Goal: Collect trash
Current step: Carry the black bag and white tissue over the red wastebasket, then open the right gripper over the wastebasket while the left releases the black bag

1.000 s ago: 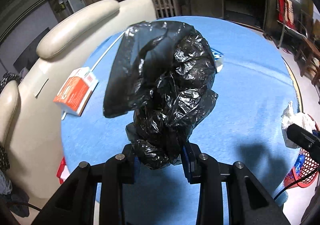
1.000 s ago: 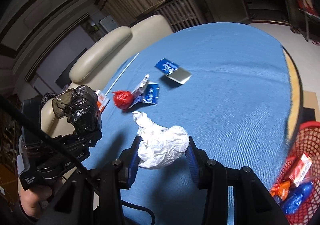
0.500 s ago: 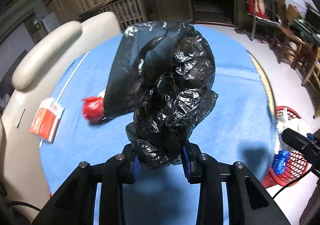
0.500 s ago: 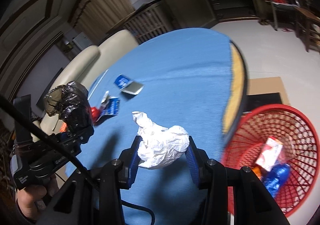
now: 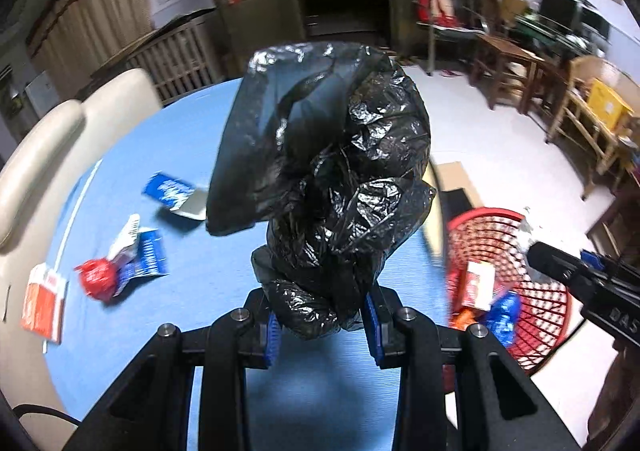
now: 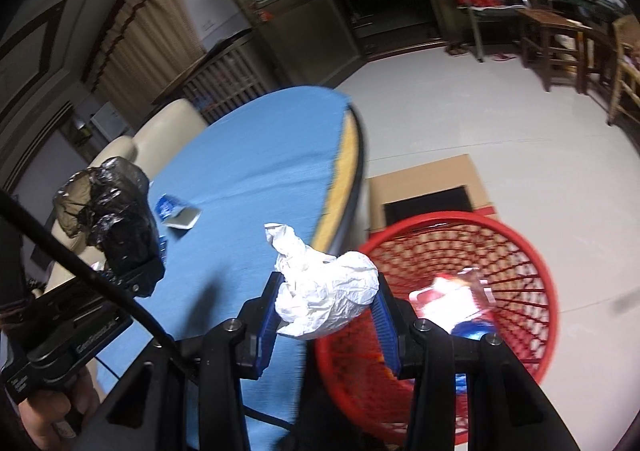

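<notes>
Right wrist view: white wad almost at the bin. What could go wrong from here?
1. The crumpled white paper in the right gripper sits at the red mesh basket's near rim, by the table edge; released now, it may miss.
2. The black plastic bag billows above the left gripper, pinched only at its base; it could slip.

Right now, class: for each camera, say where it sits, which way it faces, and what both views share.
Left wrist: on the left claw, facing across the blue table; its claw grips a black plastic bag.
Right wrist: on the right claw, facing the red basket; its claw grips white crumpled paper.
Shared: table, basket, bag.
</notes>
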Motion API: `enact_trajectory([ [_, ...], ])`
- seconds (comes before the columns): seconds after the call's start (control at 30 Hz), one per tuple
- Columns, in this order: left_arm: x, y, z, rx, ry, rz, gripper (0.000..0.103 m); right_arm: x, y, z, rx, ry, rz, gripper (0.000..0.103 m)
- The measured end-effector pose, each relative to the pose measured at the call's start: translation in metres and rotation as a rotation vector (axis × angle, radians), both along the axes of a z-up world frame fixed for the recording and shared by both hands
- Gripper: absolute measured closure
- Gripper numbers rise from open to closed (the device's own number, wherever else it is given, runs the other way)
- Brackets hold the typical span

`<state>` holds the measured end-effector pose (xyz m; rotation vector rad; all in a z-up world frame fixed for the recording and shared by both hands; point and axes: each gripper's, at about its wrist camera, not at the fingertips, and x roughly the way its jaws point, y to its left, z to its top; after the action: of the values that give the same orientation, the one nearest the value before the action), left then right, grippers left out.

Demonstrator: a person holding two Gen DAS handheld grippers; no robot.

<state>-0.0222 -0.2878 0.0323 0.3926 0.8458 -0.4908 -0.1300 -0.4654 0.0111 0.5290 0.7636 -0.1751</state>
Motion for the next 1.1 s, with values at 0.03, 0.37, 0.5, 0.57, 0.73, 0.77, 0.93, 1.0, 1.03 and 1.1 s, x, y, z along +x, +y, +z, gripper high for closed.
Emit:
enact_trajectory([
  [0.03,0.001,-0.002,0.000,-0.003,0.005,-0.014,0.067,-0.003,-0.005,-0.001,-0.009,0.005,-0.016,0.058],
  [0.37,-0.027,-0.050,-0.015,0.006,0.083,-0.160,0.067,-0.029,-0.056,-0.019,-0.039,0.066,-0.148,0.058],
  [0.5,-0.033,-0.064,-0.026,0.027,0.118,-0.201,0.067,-0.033,-0.068,-0.031,-0.036,0.095,-0.170,0.058],
  [0.57,-0.036,-0.072,-0.033,0.046,0.133,-0.223,0.067,-0.034,-0.073,-0.038,-0.030,0.112,-0.176,0.058],
  [0.73,-0.044,-0.091,-0.046,0.078,0.161,-0.257,0.067,-0.039,-0.081,-0.051,-0.016,0.138,-0.186,0.057],
  [0.77,-0.043,-0.092,-0.047,0.081,0.163,-0.260,0.067,-0.039,-0.083,-0.054,-0.013,0.143,-0.188,0.057],
  [0.93,-0.045,-0.103,-0.053,0.103,0.180,-0.274,0.067,-0.042,-0.090,-0.060,0.002,0.155,-0.198,0.057],
  [1.0,-0.044,-0.105,-0.054,0.110,0.184,-0.276,0.067,-0.042,-0.093,-0.062,0.008,0.157,-0.200,0.057],
  [1.03,-0.044,-0.107,-0.056,0.114,0.185,-0.278,0.067,-0.042,-0.094,-0.064,0.011,0.159,-0.200,0.057],
  [1.1,-0.042,-0.107,-0.056,0.119,0.188,-0.280,0.067,-0.042,-0.095,-0.064,0.014,0.159,-0.203,0.055],
])
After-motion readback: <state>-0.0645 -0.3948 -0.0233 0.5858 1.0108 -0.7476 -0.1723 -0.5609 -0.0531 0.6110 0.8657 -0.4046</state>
